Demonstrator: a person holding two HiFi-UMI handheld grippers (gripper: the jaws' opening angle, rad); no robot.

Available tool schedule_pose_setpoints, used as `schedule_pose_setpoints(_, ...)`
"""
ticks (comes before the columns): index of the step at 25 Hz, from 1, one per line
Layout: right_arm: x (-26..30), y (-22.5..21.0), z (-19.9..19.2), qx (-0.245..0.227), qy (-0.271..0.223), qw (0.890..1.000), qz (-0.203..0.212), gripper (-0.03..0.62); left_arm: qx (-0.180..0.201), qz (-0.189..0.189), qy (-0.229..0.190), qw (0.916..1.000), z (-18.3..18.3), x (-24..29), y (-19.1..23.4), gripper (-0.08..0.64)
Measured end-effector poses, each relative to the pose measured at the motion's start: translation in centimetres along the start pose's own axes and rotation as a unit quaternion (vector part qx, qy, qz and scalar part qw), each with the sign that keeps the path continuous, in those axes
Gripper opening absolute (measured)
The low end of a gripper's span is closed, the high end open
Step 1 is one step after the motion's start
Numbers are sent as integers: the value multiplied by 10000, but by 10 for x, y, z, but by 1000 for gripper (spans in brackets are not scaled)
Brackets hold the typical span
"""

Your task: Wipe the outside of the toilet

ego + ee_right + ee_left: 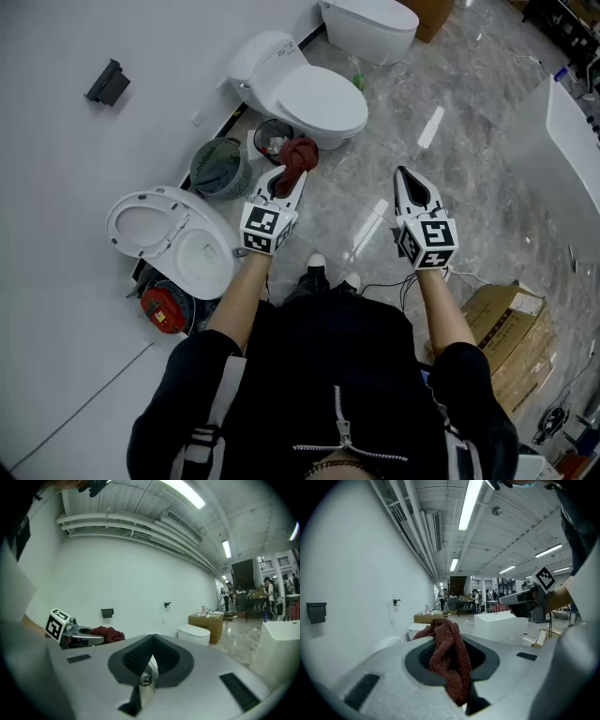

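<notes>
Red cloth (299,153) pinched in outstretched left gripper (292,180), right gripper (405,178) alongside.

We see a dark red cloth (298,156), a white toilet (319,98), a grey marbled floor (487,122) and a green-grey basket (220,168).

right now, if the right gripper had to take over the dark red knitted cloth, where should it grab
Probably the loose bunched end of the dark red knitted cloth that bulges past the tips of the left gripper, coming in from the right. That wad is thick and free; the rest is pinched in the left jaws. The right gripper is shut, so it would have to open first.
</notes>
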State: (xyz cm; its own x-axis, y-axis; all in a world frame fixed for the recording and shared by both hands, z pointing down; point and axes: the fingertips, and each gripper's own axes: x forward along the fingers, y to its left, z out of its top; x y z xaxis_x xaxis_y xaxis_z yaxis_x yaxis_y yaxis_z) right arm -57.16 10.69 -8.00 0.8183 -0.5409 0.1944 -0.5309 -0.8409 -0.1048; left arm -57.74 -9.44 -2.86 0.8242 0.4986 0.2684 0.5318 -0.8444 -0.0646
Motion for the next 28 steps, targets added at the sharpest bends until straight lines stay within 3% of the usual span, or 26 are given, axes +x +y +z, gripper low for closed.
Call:
schedule_pose_setpoints(8, -6, 1, -1, 54, -96, 9999, -20, 3, -64, 148, 96, 9998, -9, -12, 0, 74)
schedule_pose_setpoints(18, -11, 2, -12, 58, -4, 9993, 357, 3, -108, 429, 192, 9988, -17, -20, -1, 74)
schedule_pose_setpoints(28, 36, -5, -14, 95, 105, 9982, 585, 3, -340, 759, 248, 9962, -31, 0, 35, 74)
